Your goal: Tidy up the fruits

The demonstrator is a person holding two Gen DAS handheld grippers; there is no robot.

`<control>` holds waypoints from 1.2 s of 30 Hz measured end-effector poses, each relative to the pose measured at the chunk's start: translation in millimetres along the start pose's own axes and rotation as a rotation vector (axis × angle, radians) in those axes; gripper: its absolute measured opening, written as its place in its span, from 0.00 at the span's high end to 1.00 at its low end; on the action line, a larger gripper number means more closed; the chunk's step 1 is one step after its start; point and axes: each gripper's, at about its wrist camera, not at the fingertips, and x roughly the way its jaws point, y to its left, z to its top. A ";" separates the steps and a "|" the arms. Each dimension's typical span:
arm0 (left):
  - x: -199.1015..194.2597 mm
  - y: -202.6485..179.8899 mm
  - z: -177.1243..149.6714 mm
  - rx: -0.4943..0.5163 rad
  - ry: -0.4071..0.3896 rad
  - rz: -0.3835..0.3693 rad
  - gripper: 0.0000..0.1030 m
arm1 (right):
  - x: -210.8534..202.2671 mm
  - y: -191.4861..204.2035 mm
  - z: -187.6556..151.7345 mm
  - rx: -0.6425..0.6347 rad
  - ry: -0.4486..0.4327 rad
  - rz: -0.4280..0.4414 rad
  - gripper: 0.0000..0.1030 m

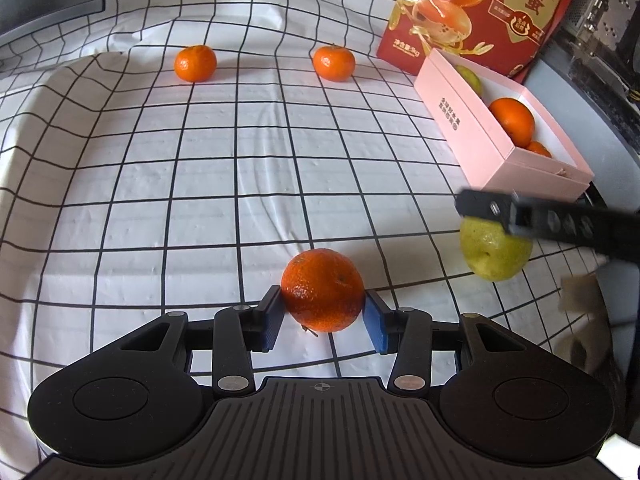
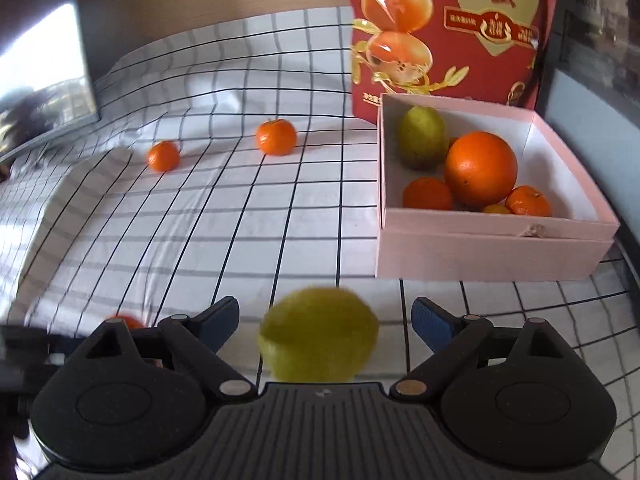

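My left gripper (image 1: pixel 323 320) is shut on a mandarin (image 1: pixel 322 290), its blue pads pressed on both sides, low over the checked cloth (image 1: pixel 224 184). My right gripper (image 2: pixel 325 322) is open, its fingers wide on either side of a green lemon (image 2: pixel 318 334) that lies between them without touching; the lemon also shows in the left wrist view (image 1: pixel 495 250) under a right finger (image 1: pixel 516 210). A pink box (image 2: pixel 492 248) at the right holds a large orange (image 2: pixel 480 168), a green lemon (image 2: pixel 422 136) and small mandarins. Two loose mandarins (image 1: pixel 195 63) (image 1: pixel 334 62) sit far back.
A red fruit carton (image 2: pixel 452 32) stands behind the pink box (image 1: pixel 468 132). A dark monitor (image 2: pixel 44 72) stands at the far left. The cloth is wrinkled at the back and drops off at the left edge. Dark equipment (image 1: pixel 600 40) sits right of the box.
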 end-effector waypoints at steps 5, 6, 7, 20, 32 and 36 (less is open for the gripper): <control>-0.1 -0.5 1.0 -0.014 -0.002 -0.005 0.53 | 12.4 -4.3 5.5 -0.002 0.019 -0.024 0.12; 0.1 -0.5 1.4 -0.014 -0.001 -0.004 0.53 | 12.1 -6.7 3.1 0.000 0.030 -0.017 0.12; 0.2 0.0 1.5 -0.013 0.000 -0.003 0.53 | 10.8 -8.9 0.2 -0.002 0.041 -0.009 0.12; -5.5 -7.3 2.5 -0.015 0.000 -0.056 0.54 | -34.9 -24.1 -46.9 -0.054 0.073 0.036 0.13; -12.4 -3.1 2.6 -0.029 0.000 -0.004 0.54 | -46.2 2.9 -48.2 -0.210 0.042 0.072 0.15; -18.9 2.4 -1.0 -0.047 -0.008 0.012 0.54 | -36.6 26.5 -48.7 -0.319 0.019 0.040 0.15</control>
